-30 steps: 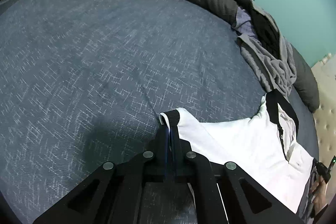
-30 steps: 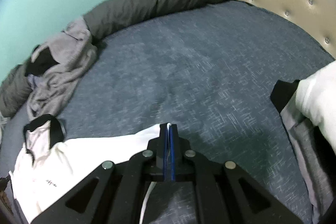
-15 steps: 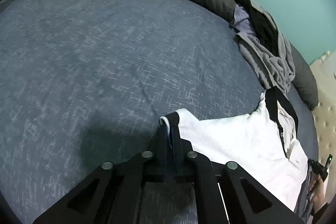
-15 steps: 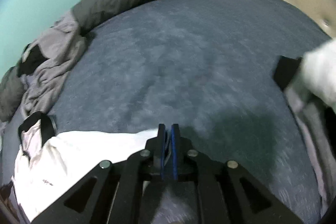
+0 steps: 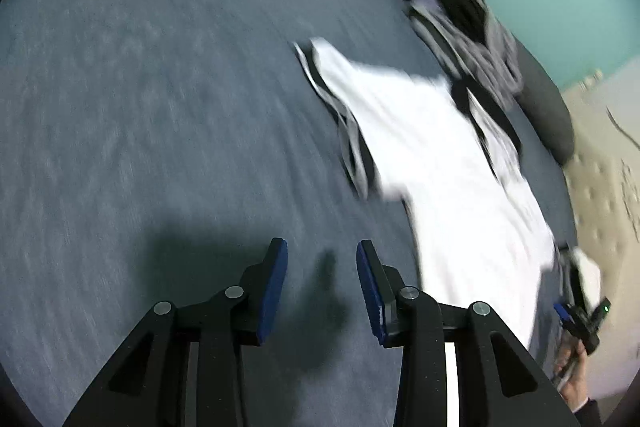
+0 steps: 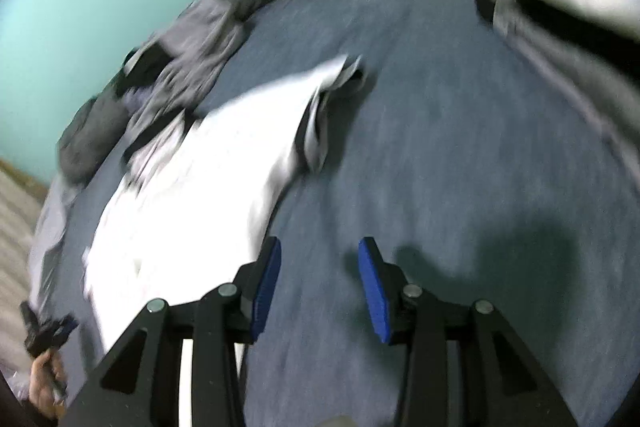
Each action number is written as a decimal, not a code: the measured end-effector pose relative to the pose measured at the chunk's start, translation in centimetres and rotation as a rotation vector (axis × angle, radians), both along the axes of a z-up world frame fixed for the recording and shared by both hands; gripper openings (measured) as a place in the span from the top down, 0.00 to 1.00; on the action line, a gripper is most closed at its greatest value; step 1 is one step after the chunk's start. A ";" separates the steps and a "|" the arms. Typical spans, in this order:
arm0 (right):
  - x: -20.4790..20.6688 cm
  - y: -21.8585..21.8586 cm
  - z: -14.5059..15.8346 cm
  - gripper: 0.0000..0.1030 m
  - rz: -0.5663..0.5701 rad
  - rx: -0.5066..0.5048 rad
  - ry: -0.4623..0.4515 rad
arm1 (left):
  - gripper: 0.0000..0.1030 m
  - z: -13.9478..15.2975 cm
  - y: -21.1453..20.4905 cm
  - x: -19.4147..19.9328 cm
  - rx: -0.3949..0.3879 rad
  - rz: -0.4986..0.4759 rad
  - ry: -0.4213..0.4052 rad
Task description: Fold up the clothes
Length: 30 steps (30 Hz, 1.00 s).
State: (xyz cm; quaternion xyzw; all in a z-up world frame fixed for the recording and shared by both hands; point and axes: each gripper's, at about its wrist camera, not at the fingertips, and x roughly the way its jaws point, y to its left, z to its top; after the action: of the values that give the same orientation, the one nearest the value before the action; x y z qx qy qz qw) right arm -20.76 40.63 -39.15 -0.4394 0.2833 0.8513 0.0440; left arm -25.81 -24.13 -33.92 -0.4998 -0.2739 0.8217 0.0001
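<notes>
Both the left hand-held gripper and right hand-held gripper gape empty over the bed, while the white polo shirt lies spread out, seemingly unfolded, sleeve askew, crumpled clothes heaped beyond.

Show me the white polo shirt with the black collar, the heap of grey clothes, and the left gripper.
White polo shirt with black collar (image 5: 452,163): left wrist view, chest.
Heap of grey clothes (image 5: 468,27): left wrist view, middle.
Left gripper (image 5: 322,251): left wrist view, gap between open fingertips.

Left gripper gapes empty beside white shirt.
</notes>
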 end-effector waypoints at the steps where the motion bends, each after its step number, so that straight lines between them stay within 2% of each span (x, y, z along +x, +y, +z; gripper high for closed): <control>1: 1.2 -0.9 -0.1 0.61 0.020 -0.008 -0.012 | 0.62 0.0 1.0 1.1 0.014 -0.027 -0.009; 8: 8.6 -6.4 -0.4 0.60 0.114 -0.058 -0.075 | 0.61 -0.2 11.4 7.3 0.034 -0.263 -0.068; 10: 10.0 -7.3 -0.3 0.60 0.128 -0.081 -0.089 | 0.57 -0.5 14.0 8.8 0.032 -0.319 -0.086; 13: 11.8 -8.7 0.0 0.59 0.159 -0.086 -0.112 | 0.57 -1.2 17.6 11.1 0.043 -0.388 -0.118; 20: 15.2 -11.5 -0.2 0.55 0.232 -0.091 -0.191 | 0.56 -2.7 21.1 14.4 0.112 -0.400 -0.159; 30: 18.1 -14.7 -1.0 0.52 0.332 -0.149 -0.269 | 0.56 -3.5 23.2 17.7 0.147 -0.401 -0.191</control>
State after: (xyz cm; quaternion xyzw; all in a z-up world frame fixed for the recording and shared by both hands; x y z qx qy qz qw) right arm -2.69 25.98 -40.16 -0.5918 0.2608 0.7572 -0.0918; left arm -8.08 -0.94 -37.40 -0.6185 -0.2268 0.7320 0.1738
